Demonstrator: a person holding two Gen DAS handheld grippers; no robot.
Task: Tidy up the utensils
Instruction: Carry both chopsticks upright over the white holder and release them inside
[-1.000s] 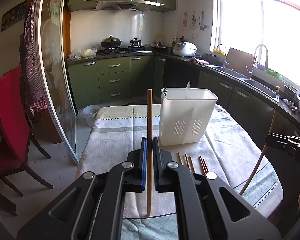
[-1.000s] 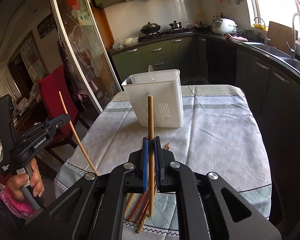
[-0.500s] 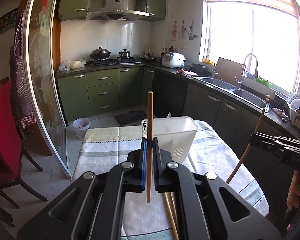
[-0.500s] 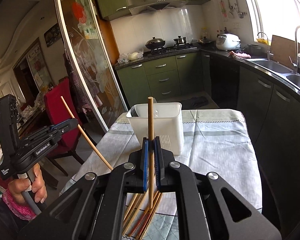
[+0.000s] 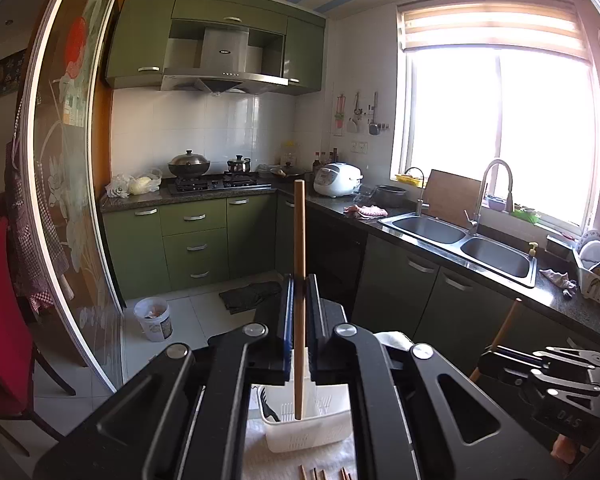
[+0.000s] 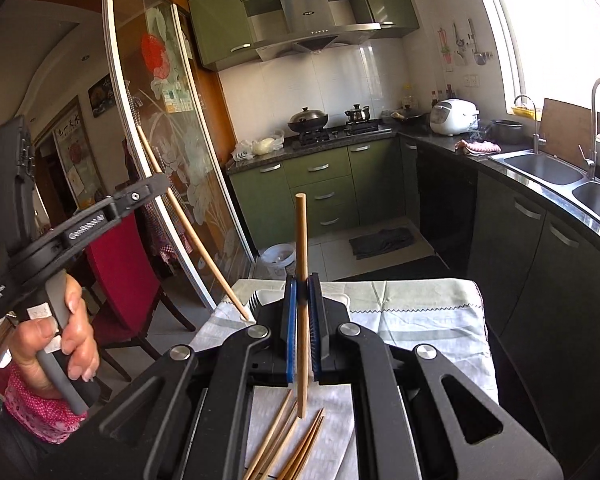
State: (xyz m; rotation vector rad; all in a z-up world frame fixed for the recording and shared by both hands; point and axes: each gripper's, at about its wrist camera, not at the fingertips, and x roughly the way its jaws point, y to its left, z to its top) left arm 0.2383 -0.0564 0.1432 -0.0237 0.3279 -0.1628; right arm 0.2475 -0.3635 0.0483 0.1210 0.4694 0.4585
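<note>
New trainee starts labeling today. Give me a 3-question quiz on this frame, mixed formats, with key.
1. True or false: the left tool is shut on a chopstick held upright.
2. Multiple choice: in the left wrist view, the lower tip of that chopstick appears over
A. the sink
B. the white utensil basket
C. the red chair
3. Fill in: the right tool grips a second chopstick, while loose ______ lie on the tablecloth below it.

Key: 1 true; 2 B; 3 chopsticks.
</note>
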